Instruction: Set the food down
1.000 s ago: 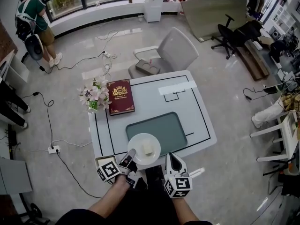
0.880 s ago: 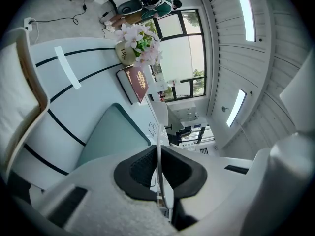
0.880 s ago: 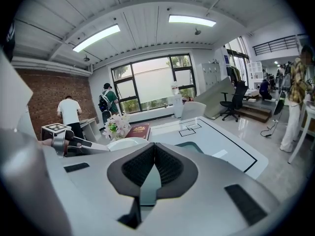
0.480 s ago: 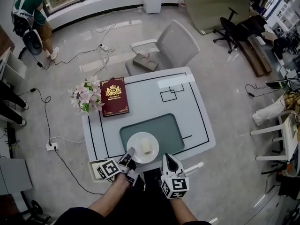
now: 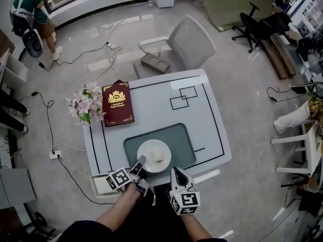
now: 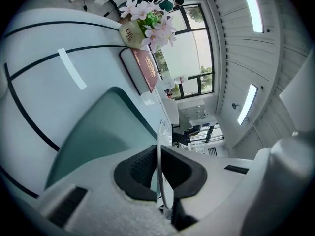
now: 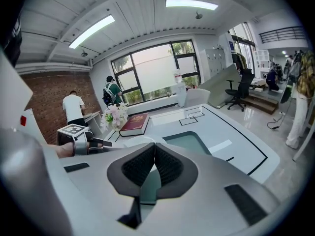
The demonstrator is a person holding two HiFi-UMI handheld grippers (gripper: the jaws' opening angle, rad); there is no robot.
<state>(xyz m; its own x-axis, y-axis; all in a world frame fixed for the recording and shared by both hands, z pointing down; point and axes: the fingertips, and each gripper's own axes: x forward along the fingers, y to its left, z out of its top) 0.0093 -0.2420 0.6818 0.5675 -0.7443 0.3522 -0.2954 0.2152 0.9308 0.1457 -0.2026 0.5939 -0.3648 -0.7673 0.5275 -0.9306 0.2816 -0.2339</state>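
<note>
head view: plate [image 5: 154,156] with the food [image 5: 158,156] lies over the green mat [image 5: 181,140] on the bench [image 5: 151,105]. left gripper view: left hand-held gripper [image 6: 158,168] clamps the plate's rim. right gripper view: right hand-held gripper [image 7: 154,168] is closed, empty. set-down looks nearly finished; next, loosen the rim gently.

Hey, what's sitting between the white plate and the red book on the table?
Nothing stands there: the head view shows only a corner of the green mat and bare tabletop between the plate and the book.
</note>
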